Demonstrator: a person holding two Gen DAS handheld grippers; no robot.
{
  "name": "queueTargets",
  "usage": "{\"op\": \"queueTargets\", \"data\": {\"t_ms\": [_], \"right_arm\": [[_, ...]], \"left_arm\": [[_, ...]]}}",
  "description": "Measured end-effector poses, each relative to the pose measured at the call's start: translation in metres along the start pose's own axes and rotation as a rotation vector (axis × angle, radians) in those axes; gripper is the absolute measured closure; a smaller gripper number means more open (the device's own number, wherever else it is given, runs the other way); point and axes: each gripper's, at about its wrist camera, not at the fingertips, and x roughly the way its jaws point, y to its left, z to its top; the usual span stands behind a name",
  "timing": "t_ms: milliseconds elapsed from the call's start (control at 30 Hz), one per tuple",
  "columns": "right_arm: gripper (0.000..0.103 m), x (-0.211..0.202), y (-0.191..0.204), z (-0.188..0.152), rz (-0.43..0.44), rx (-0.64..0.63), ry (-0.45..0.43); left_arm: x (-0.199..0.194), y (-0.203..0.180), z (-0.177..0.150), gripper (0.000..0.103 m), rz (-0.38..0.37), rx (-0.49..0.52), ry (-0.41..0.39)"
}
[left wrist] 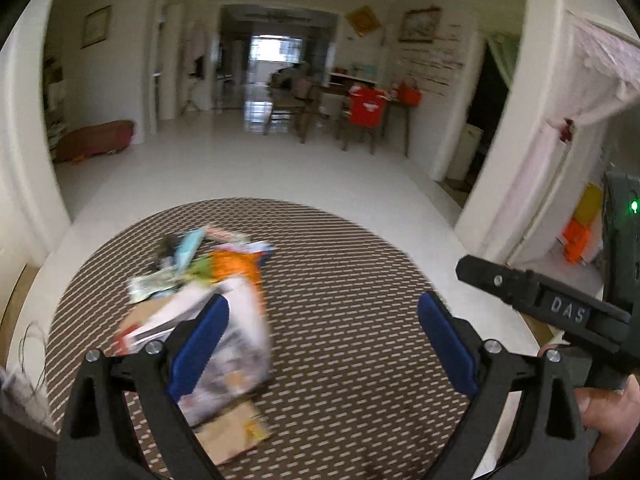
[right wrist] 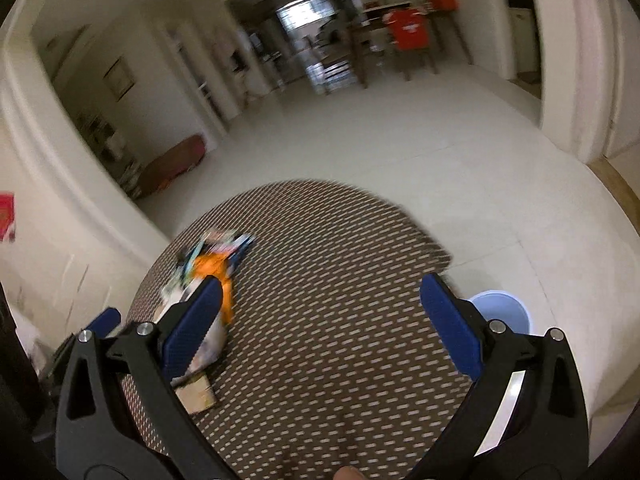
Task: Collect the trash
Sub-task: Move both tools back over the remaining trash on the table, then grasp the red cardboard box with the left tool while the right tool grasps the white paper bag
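A pile of trash (left wrist: 208, 304) lies on the left part of a round table with a brown patterned cloth (left wrist: 340, 300): white and orange wrappers, teal and green packets, a tan card piece. My left gripper (left wrist: 324, 312) is open above the table, its left finger over the pile, holding nothing. The right gripper's black body (left wrist: 540, 300) shows at the right of the left wrist view. In the right wrist view the right gripper (right wrist: 320, 300) is open and empty above the table, with the trash pile (right wrist: 208, 280) by its left finger. A blue fingertip (right wrist: 106, 318) of the left gripper shows at far left.
A light blue bin (right wrist: 504, 314) stands on the floor beyond the table's right edge. White tiled floor (left wrist: 280, 168) stretches to a dining table with chairs (left wrist: 360, 116). White pillars (left wrist: 500, 160) flank the room. A brown cushion (left wrist: 96, 142) lies at the far left wall.
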Motion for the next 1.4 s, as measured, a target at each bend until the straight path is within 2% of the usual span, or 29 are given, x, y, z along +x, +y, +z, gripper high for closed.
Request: {"op": "queueTargets", "data": {"t_ms": [133, 333, 567, 733, 767, 800, 833, 900, 1000, 1167, 1400], "right_arm": [[0.006, 0.028, 0.035, -0.014, 0.040, -0.065, 0.068], [0.006, 0.072, 0.085, -0.040, 0.091, -0.140, 0.170], [0.006, 0.113, 0.111, -0.058, 0.108, -0.183, 0.243], [0.006, 0.147, 0.122, -0.063, 0.113, -0.193, 0.278], [0.013, 0.152, 0.123, -0.065, 0.126, -0.192, 0.291], [0.038, 0.155, 0.123, -0.067, 0.142, -0.190, 0.306], [0.051, 0.157, 0.124, -0.068, 0.176, -0.178, 0.319], [0.066, 0.155, 0.126, -0.068, 0.193, -0.181, 0.314], [0.074, 0.142, 0.115, -0.063, 0.250, -0.154, 0.303], [0.078, 0.113, 0.078, -0.051, 0.279, -0.071, 0.250], [0.080, 0.091, 0.021, -0.040, 0.229, 0.032, 0.193]], "left_arm": [[-0.015, 0.046, -0.013, 0.010, 0.056, -0.070, -0.004], [-0.023, 0.094, -0.035, 0.010, 0.138, -0.136, 0.011], [-0.029, 0.135, -0.058, 0.010, 0.206, -0.189, 0.031], [-0.026, 0.148, -0.067, 0.010, 0.238, -0.216, 0.057], [-0.025, 0.150, -0.070, 0.010, 0.240, -0.223, 0.063], [-0.026, 0.153, -0.073, 0.010, 0.243, -0.228, 0.067], [-0.025, 0.154, -0.075, 0.010, 0.249, -0.232, 0.072], [-0.021, 0.157, -0.079, 0.010, 0.253, -0.241, 0.086], [-0.009, 0.158, -0.081, 0.010, 0.252, -0.252, 0.112], [0.013, 0.150, -0.087, 0.010, 0.225, -0.247, 0.153], [0.053, 0.138, -0.091, 0.010, 0.143, -0.262, 0.219]]}}
